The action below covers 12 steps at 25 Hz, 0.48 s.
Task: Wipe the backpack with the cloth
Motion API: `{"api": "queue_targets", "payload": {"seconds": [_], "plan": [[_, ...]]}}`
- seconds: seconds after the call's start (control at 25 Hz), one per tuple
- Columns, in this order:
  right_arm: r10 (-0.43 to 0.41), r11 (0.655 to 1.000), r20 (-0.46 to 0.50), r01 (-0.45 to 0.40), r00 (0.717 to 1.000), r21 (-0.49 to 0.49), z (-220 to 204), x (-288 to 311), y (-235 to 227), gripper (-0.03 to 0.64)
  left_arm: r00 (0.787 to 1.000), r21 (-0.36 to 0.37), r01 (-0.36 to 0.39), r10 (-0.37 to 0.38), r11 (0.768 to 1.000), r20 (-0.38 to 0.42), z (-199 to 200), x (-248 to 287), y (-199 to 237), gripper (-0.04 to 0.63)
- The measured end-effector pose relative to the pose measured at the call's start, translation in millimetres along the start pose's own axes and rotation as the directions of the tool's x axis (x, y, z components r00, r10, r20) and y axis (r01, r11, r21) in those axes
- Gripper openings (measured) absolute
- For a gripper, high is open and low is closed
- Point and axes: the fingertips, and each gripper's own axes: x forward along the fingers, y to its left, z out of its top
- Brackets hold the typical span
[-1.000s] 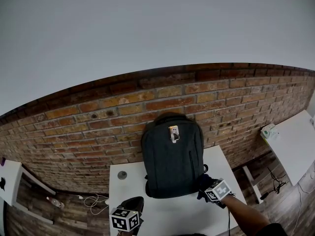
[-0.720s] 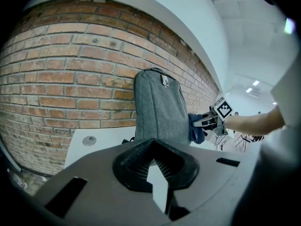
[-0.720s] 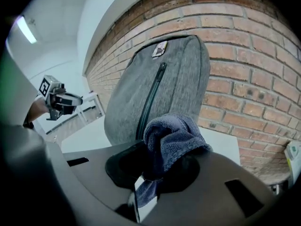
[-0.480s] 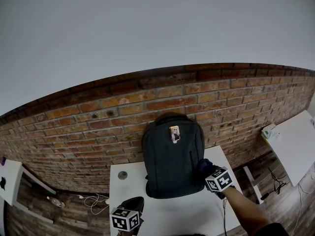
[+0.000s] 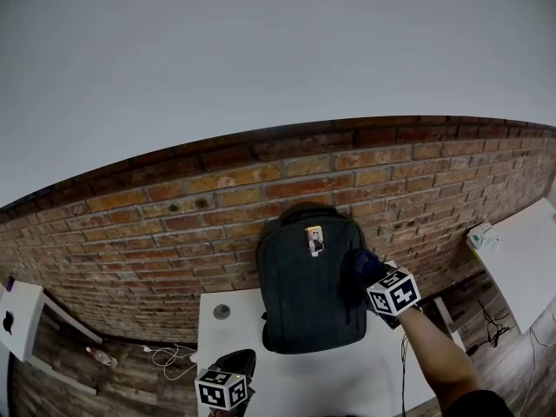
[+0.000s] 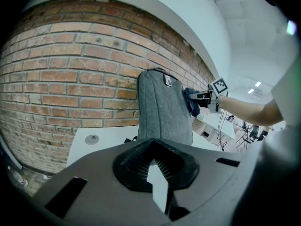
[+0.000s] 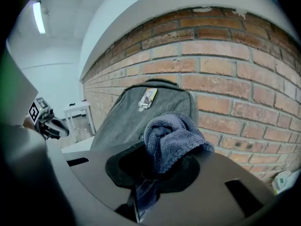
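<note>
A dark grey backpack (image 5: 308, 294) stands upright on the white table (image 5: 347, 380), leaning against the brick wall, with a small tag (image 5: 314, 240) near its top. My right gripper (image 5: 371, 273) is shut on a bunched blue-grey cloth (image 5: 364, 263) and presses it to the backpack's upper right side. In the right gripper view the cloth (image 7: 169, 138) bulges out of the jaws in front of the backpack (image 7: 124, 119). My left gripper (image 5: 235, 360) stays low at the table's front left, apart from the backpack (image 6: 162, 109), jaws together and holding nothing.
A round cable cap (image 5: 222, 312) sits in the tabletop left of the backpack. The brick wall (image 5: 156, 233) runs right behind it. Another white table (image 5: 521, 259) stands at the right and one (image 5: 17, 315) at the left. Cables (image 5: 161, 354) lie on the wooden floor.
My right gripper has slid the cloth upward along the backpack's right side, from near the bottom corner to the upper part. The left gripper has stayed put.
</note>
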Motion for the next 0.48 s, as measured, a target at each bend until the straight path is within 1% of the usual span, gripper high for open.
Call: {"api": "queue_targets", "payload": {"seconds": [0.12,0.24,0.48], "plan": [[-0.011,1.000,0.048,0.011,0.999,-0.001,34,7,-9,0.057,1.000,-0.010,0.005,-0.005,1.000,0.007,1,-2,-1,-0.006],[-0.027,0.999,0.088,0.025,0.996,0.022,60,15,-17,0.057,1.000,0.005,-0.007,0.007,1.000,0.011,3,-6,1,-0.006],[-0.048,0.999,0.107,0.047,0.993,0.010,86,21,-25,0.057,0.999,0.002,-0.029,0.029,1.000,0.029,6,-19,5,-0.006]]}}
